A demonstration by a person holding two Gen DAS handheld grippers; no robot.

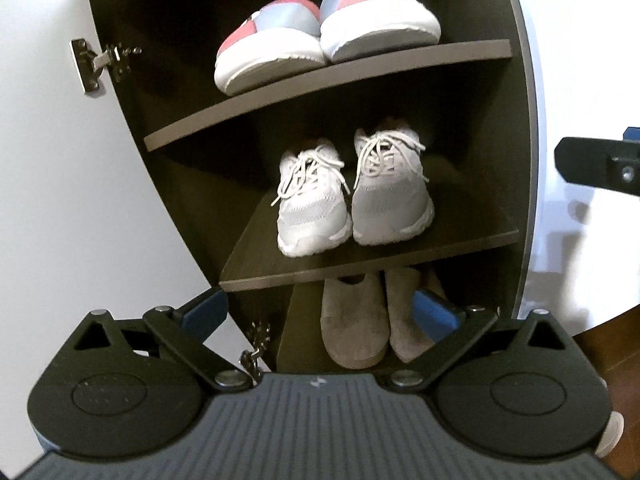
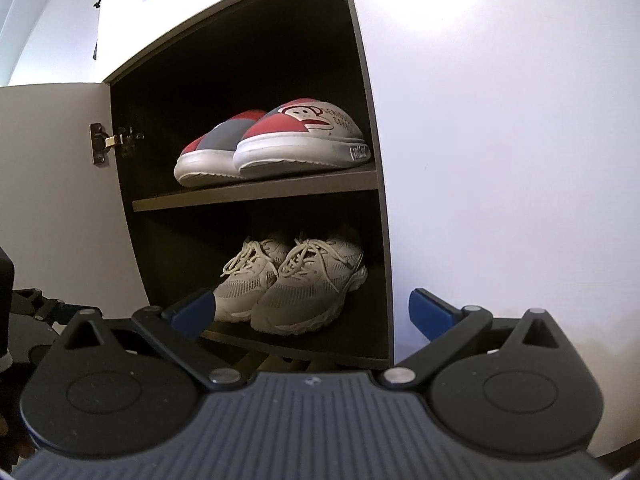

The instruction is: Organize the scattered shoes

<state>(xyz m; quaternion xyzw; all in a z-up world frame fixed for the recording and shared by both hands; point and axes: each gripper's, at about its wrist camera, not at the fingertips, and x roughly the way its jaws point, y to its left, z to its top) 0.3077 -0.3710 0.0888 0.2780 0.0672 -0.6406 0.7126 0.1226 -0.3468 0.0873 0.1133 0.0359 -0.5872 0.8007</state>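
Note:
A dark shoe cabinet stands open. A pair of red, grey and white slippers (image 1: 324, 36) sits on the top shelf (image 1: 320, 80); it also shows in the right wrist view (image 2: 276, 144). White laced sneakers (image 1: 352, 192) sit side by side on the middle shelf (image 1: 360, 264), also in the right wrist view (image 2: 296, 280). Beige slippers (image 1: 360, 320) lie on the bottom level. My left gripper (image 1: 320, 312) is open and empty in front of the bottom level. My right gripper (image 2: 312, 312) is open and empty before the middle shelf.
The white cabinet door (image 1: 60, 160) hangs open on the left with metal hinges (image 1: 92, 64). A closed white door panel (image 2: 500, 140) is to the right. Part of the right gripper (image 1: 600, 164) shows at the left view's right edge. Brown floor (image 1: 608, 360) lies at lower right.

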